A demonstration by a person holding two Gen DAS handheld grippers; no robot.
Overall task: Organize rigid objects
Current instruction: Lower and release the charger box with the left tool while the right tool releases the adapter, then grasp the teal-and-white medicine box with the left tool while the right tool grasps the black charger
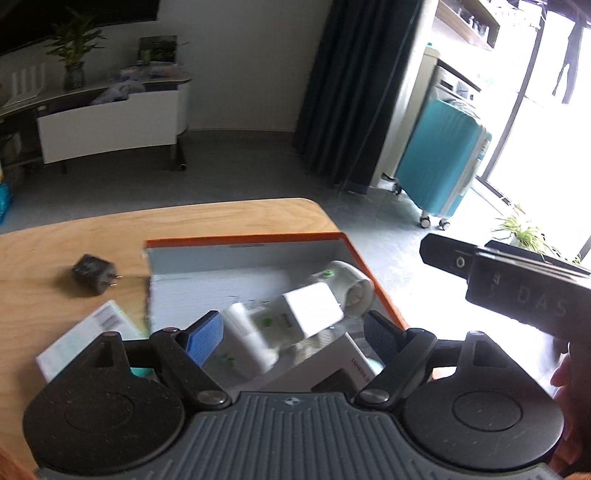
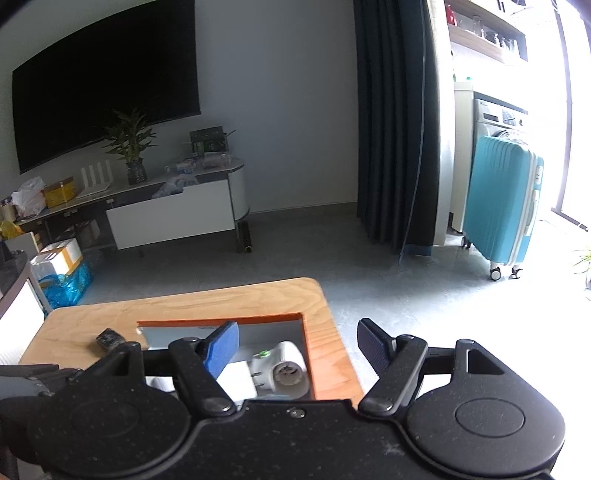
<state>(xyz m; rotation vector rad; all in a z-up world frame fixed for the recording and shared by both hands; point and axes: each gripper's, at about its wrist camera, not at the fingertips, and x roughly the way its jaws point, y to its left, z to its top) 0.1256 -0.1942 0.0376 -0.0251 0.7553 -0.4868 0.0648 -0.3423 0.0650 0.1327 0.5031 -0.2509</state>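
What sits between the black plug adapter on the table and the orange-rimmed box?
Nothing visible. The black plug adapter lies on bare wooden table just left of the orange-rimmed box, apart from it. Only the box's own left wall stands between. The white booklet lies nearer the camera, off that line.

We see a home living room: a big dark wall TV (image 2: 107, 85) over a low white media console (image 2: 173, 214) with a potted bamboo plant (image 2: 129, 144) and a white router (image 2: 96, 181) on top, dark floor-length curtain (image 2: 395, 122), grey floor. To the right we see a washing machine (image 2: 498, 122), open shelves with glassware (image 2: 484, 29) and a teal wheeled suitcase (image 2: 502, 206). Close by, a light wooden table (image 2: 325, 354); bags and boxes (image 2: 62, 266) sit on the floor at left
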